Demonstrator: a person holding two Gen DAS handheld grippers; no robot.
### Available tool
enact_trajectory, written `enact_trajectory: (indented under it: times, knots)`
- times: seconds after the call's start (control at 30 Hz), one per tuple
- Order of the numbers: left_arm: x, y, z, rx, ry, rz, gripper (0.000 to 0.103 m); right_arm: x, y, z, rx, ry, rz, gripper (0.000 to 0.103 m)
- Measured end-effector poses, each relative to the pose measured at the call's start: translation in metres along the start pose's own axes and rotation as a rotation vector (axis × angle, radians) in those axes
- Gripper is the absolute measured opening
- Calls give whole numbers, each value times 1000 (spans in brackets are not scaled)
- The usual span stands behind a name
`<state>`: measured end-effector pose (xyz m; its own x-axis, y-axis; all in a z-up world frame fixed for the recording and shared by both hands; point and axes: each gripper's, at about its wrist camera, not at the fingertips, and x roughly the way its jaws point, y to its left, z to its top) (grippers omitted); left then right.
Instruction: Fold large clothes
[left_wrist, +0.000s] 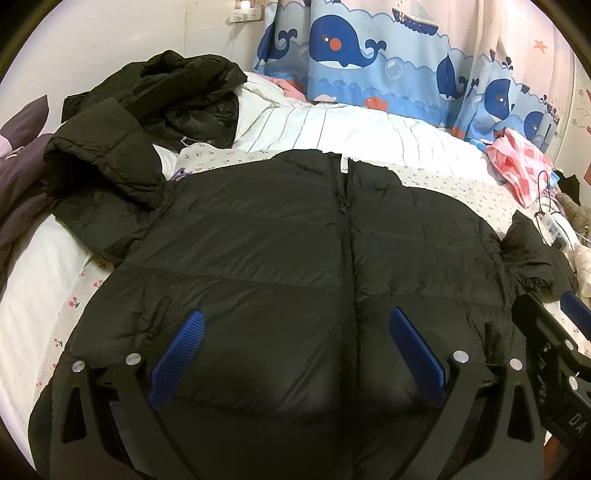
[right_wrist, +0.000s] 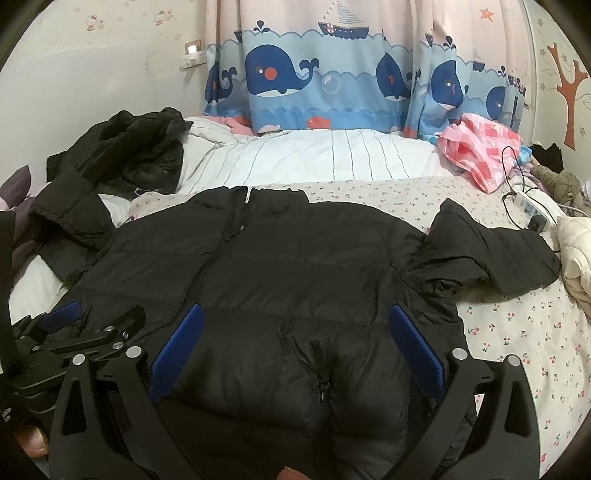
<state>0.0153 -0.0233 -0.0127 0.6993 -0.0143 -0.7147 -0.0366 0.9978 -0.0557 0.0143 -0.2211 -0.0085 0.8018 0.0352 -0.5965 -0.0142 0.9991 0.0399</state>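
A black puffer jacket (left_wrist: 280, 258) lies flat, front up and zipped, on the bed; it also fills the right wrist view (right_wrist: 295, 266). Its left sleeve (left_wrist: 103, 177) is bent up at the left. Its right sleeve (right_wrist: 491, 247) stretches out to the right. My left gripper (left_wrist: 295, 325) is open, its blue pads (left_wrist: 177, 354) spread over the jacket's lower front. My right gripper (right_wrist: 295, 321) is open over the jacket's lower right front, near a pocket zipper (right_wrist: 319, 369). Each gripper shows at the edge of the other's view, the right gripper (left_wrist: 565, 332) and the left gripper (right_wrist: 62, 317).
Another black coat (left_wrist: 184, 99) is piled at the back left. The bed has a cherry-print sheet (right_wrist: 517, 332) and a striped white quilt (right_wrist: 314, 155). A pink checked cloth (right_wrist: 476, 147), a power strip with cables (right_wrist: 532, 206) and a cream garment (right_wrist: 576, 254) lie at the right. A whale curtain (right_wrist: 314, 74) hangs behind.
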Motion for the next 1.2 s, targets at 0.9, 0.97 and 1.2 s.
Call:
enact_trajectory:
  times: [0.9,0.97,1.2]
  knots:
    - [10,-17,6,1,21,-34,96,2,-8,2,27,27,-3,97]
    - [10,-18,6,1,22,-36,96,-2,-6,4,20,15,3,97]
    - [7,-19,13,0,2,-45,96,-13,-43,27,73,47,87,97]
